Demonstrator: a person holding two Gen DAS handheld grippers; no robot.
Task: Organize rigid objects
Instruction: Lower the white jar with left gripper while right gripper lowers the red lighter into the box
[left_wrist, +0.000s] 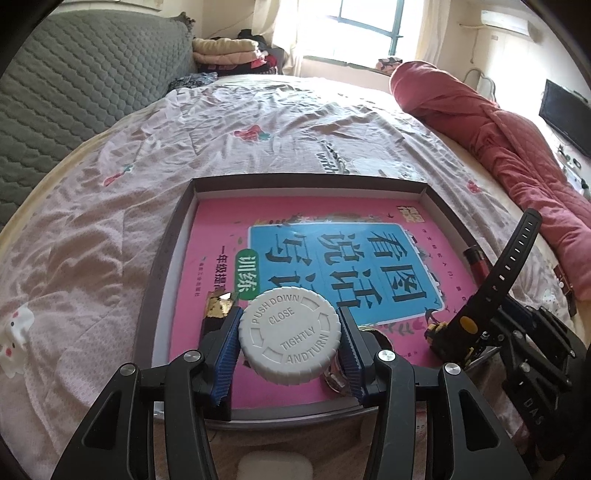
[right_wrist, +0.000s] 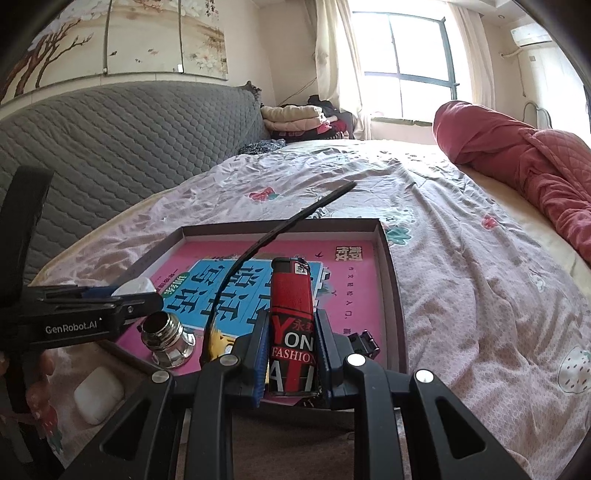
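A: Black claw arms fill the near edge of both views. Left claw (left_wrist: 290, 345) sits about half open, blue pads (left_wrist: 229, 343) pressed on either side of a white bottle cap (left_wrist: 290, 341) reading "push down, close tightly".

B: Bottle body?

A: Hidden under the cap, can't tell. Right claw (right_wrist: 291, 354) is nearly closed, clamped on a red lighter (right_wrist: 291, 325) standing upright between its pads.

B: Where's the target?

A: Shallow box tray (left_wrist: 173, 236) just ahead of both claws, on the bed (left_wrist: 110, 184). Pink book (left_wrist: 221, 236) lies flat inside. Metal screw-neck piece (right_wrist: 168, 341) sits ahead-left of the right claw, watch strap (left_wrist: 517, 251) arcs up right of the left claw. White earbud case (right_wrist: 98, 395) rests outside the tray, near-left.

B: Step?

A: Likely placing both items into the tray. To do it well: lower the lighter onto bare pink cover to the right, clear of the strap, lay it down so it can't topple. Keep the cap level, set it clear of the metal piece, open pads only after contact.
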